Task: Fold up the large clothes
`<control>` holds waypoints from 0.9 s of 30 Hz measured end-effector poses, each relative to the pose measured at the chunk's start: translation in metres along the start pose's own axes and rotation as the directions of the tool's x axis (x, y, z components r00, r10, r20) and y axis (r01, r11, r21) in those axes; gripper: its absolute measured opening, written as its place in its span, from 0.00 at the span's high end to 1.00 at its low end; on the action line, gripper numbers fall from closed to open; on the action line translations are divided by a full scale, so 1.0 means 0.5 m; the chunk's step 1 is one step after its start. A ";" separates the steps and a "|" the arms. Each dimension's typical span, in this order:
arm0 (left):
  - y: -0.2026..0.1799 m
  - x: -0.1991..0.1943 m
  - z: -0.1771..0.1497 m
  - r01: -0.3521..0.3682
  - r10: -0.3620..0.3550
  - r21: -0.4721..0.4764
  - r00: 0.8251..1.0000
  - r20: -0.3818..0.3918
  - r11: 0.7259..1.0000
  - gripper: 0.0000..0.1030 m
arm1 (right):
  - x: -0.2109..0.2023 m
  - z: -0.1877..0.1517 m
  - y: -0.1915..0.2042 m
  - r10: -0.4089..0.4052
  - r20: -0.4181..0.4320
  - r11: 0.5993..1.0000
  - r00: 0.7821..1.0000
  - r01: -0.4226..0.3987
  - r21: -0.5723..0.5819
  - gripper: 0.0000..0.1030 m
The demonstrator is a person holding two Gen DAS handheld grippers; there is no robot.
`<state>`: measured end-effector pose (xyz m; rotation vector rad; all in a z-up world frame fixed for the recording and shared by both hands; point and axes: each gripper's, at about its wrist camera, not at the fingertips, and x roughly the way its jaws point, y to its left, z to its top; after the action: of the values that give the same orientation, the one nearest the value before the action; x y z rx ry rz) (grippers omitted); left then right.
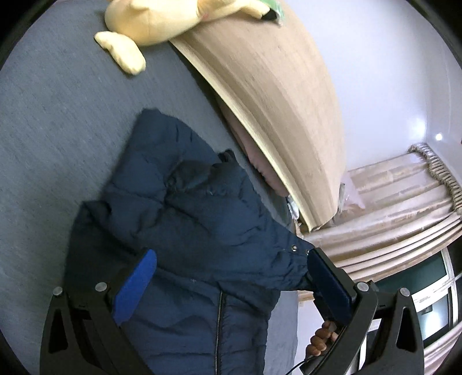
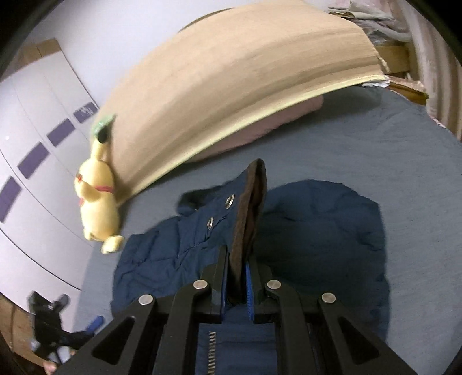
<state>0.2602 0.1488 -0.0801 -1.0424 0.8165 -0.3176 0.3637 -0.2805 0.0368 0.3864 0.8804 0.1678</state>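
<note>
Navy puffer jacket lying on the grey-blue bed sheet before the wooden headboard, left gripper jaws wide apart over it, right gripper jaws clamped on its brown-lined front edge, yellow plush toy against the headboard.

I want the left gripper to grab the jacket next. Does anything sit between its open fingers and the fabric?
Nothing visible does. The left gripper is open right over the navy jacket, with only jacket fabric between its fingers. The yellow plush toy lies far off by the headboard. The right gripper already pinches the jacket's collar.
</note>
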 end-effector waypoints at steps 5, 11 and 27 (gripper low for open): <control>-0.005 0.024 -0.003 -0.084 0.084 0.040 0.996 0.009 0.996 0.00 | 0.049 -0.035 -0.065 -0.078 -0.058 0.997 0.995 0.079 0.012 0.89; -0.042 0.037 -0.009 -0.274 0.259 0.197 0.961 0.101 0.941 0.00 | 0.093 -0.062 -0.108 -0.114 -0.106 0.993 0.988 0.118 0.031 0.90; -0.047 0.232 -0.059 -0.644 0.694 0.565 0.701 0.166 0.516 0.07 | 0.110 -0.089 -0.128 -0.168 -0.154 0.985 0.974 0.171 0.004 0.90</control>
<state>0.3201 0.0499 -0.1190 -0.0619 1.0472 0.0753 0.3627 -0.3111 -0.0538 0.3156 1.0624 0.0326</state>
